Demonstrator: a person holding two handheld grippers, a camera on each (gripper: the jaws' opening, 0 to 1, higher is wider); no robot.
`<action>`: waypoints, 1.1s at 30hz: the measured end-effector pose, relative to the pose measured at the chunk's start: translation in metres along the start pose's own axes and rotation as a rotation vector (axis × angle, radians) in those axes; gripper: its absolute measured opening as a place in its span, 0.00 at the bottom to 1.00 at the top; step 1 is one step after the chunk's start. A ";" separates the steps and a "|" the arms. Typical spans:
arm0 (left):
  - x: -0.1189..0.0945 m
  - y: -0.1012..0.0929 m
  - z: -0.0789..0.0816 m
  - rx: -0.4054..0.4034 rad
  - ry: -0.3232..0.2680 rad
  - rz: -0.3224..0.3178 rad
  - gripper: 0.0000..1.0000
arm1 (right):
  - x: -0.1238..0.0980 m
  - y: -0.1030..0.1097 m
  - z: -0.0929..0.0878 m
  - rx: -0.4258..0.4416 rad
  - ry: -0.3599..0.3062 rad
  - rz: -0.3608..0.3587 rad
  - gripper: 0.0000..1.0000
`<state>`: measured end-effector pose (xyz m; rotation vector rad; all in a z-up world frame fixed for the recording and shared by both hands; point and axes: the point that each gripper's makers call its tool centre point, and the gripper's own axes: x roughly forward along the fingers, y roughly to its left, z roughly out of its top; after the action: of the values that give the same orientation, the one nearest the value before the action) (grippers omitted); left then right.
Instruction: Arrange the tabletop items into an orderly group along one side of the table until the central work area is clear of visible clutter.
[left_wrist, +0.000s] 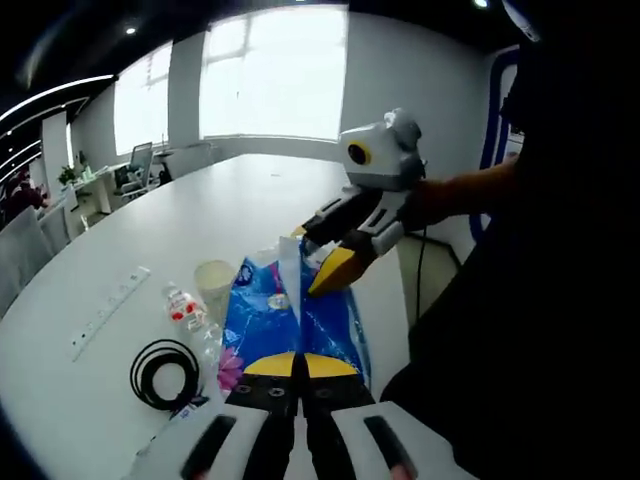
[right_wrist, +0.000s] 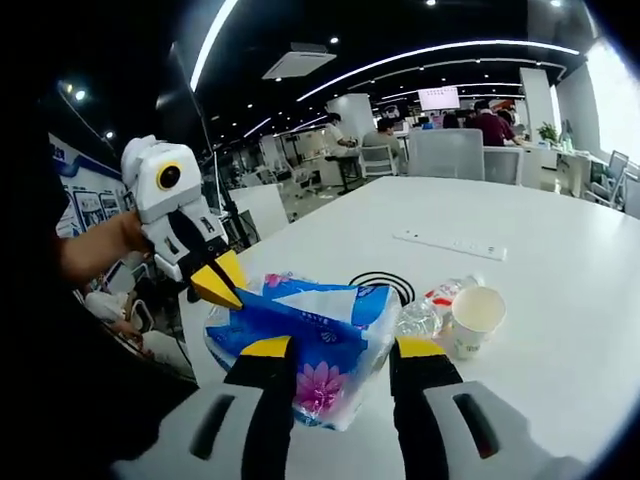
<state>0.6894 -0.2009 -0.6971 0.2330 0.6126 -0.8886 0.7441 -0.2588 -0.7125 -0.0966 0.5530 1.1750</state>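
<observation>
A blue tissue pack (left_wrist: 262, 322) (right_wrist: 330, 335) with a pink flower print lies at the table's near edge. My left gripper (left_wrist: 300, 366) has its yellow-tipped jaws pressed together on the pack's near end. In the right gripper view it (right_wrist: 216, 286) comes in from the left and pinches the pack's left edge. My right gripper (right_wrist: 344, 348) stands open, its jaws straddling the pack. Seen in the left gripper view, it (left_wrist: 318, 252) reaches in from the right over the pack's far end.
Beside the pack stand a paper cup (left_wrist: 213, 282) (right_wrist: 476, 316), a plastic water bottle (left_wrist: 190, 315) (right_wrist: 419, 318) lying down, and a black coiled cable (left_wrist: 165, 371) (right_wrist: 384, 280). A white power strip (left_wrist: 108, 312) (right_wrist: 450, 243) lies further out on the white table (left_wrist: 200, 220) (right_wrist: 560, 270). Chairs and people are beyond.
</observation>
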 end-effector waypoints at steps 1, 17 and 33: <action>0.000 0.000 0.000 0.000 0.001 0.001 0.00 | 0.000 0.000 -0.001 0.000 0.001 -0.001 0.29; 0.000 0.001 -0.002 -0.036 -0.014 0.048 0.00 | -0.009 -0.003 -0.004 0.068 -0.027 -0.049 0.02; -0.014 0.025 0.004 -0.125 -0.139 0.185 0.18 | -0.022 -0.014 -0.004 0.199 -0.082 -0.071 0.00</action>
<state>0.7042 -0.1779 -0.6869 0.1115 0.5062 -0.6797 0.7493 -0.2843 -0.7091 0.1014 0.5866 1.0444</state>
